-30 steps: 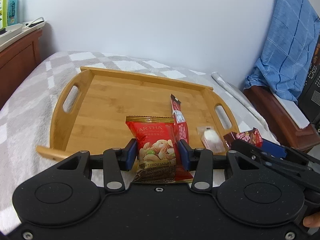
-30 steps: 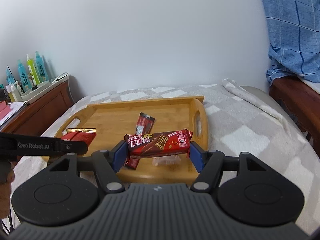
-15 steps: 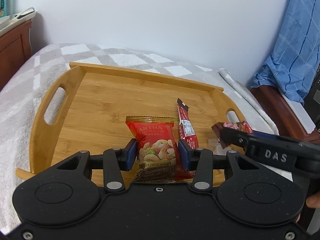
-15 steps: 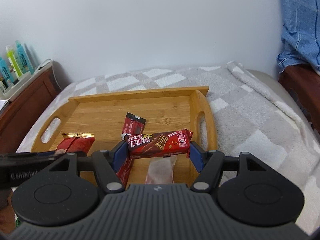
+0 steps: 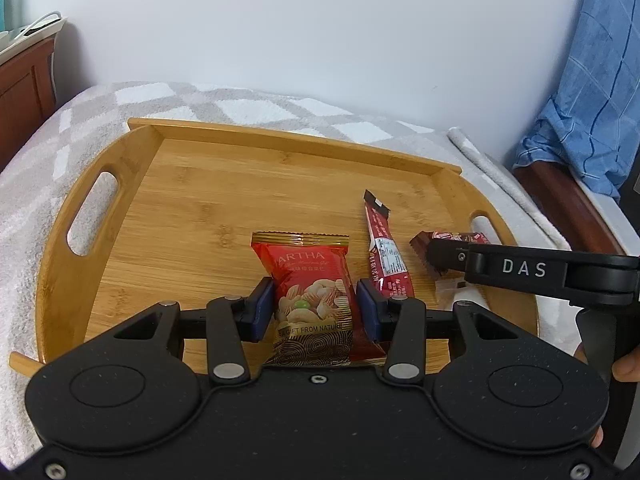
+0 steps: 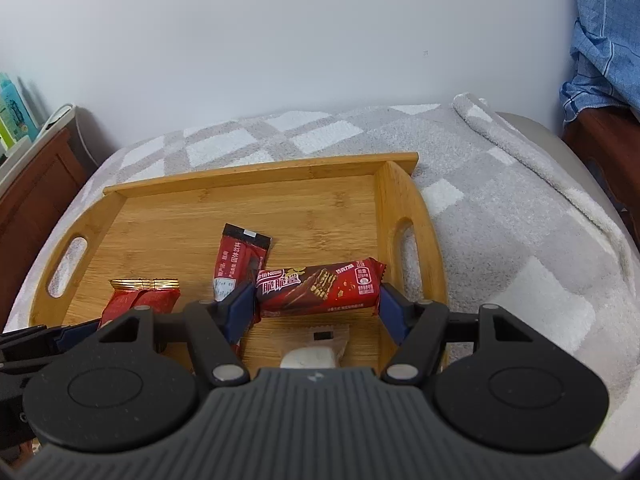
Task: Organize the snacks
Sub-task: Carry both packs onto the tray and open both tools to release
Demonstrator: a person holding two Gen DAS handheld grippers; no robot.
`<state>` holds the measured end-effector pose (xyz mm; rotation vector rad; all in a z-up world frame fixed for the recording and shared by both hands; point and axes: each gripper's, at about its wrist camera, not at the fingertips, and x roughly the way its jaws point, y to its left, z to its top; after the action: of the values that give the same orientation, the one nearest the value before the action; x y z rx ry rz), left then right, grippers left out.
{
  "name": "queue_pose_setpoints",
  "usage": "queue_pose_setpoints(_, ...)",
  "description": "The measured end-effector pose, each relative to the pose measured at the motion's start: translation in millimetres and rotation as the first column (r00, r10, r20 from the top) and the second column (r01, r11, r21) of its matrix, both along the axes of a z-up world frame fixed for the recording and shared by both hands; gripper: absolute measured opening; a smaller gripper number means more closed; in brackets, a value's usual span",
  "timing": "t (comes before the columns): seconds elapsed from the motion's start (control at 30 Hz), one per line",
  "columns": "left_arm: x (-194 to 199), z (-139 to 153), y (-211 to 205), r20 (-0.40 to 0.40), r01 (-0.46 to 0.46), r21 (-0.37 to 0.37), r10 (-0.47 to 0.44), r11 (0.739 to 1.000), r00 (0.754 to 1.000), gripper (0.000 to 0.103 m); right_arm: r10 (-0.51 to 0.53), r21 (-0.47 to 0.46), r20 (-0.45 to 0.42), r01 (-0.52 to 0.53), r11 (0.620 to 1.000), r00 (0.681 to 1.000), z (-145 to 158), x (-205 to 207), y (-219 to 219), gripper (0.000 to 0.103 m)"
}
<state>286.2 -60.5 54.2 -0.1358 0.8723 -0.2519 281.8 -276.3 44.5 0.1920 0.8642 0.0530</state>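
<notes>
Bamboo is showing all across the middle of both views: a wooden tray point(image 5: 96, 248) with cut-out handles is lying on a grey-and-white checked blanket point(image 6: 500, 240) spread over a bed. At the far left edge a dark wooden cabinet point(image 6: 36, 184) is standing against the white wall.

Over the tray's near middle, the left hand-held gripper point(image 5: 315, 307) is clamping its blue pads on the sides of a red nut packet point(image 5: 310, 288), which is standing upright between them with its gold-crimped top edge uppermost. Whether the packet's bottom is touching the tray floor cannot be told, as the gripper body is hiding it.

Just right of the packet, a slim red drink-mix sachet point(image 5: 386, 256) is lying flat on the tray floor, its dark end pointing toward the far rim.

Further right, near the right handle, the right hand-held gripper point(image 6: 318, 307) is gripping a red chocolate wafer bar point(image 6: 320, 286) crosswise by its two ends, holding it level above the tray. Under the bar, a clear-wrapped white sweet point(image 6: 314, 350) is lying on the tray floor, partly hidden by the gripper body.

At the far right a blue checked cloth point(image 5: 592, 92) is hanging over dark wooden furniture beside the bed.
</notes>
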Motion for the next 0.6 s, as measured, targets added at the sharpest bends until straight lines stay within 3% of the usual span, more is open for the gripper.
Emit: queue_pose_setpoints(0.6, -0.9, -7.1, -10.0, 0.022, 0.021, 0.042, -0.022, 0.999, 1.000, 0.043, -0.002, 0.008, -0.013, 0.002, 1.000, 1.000, -10.9, 4.1, 1.8, 0.069)
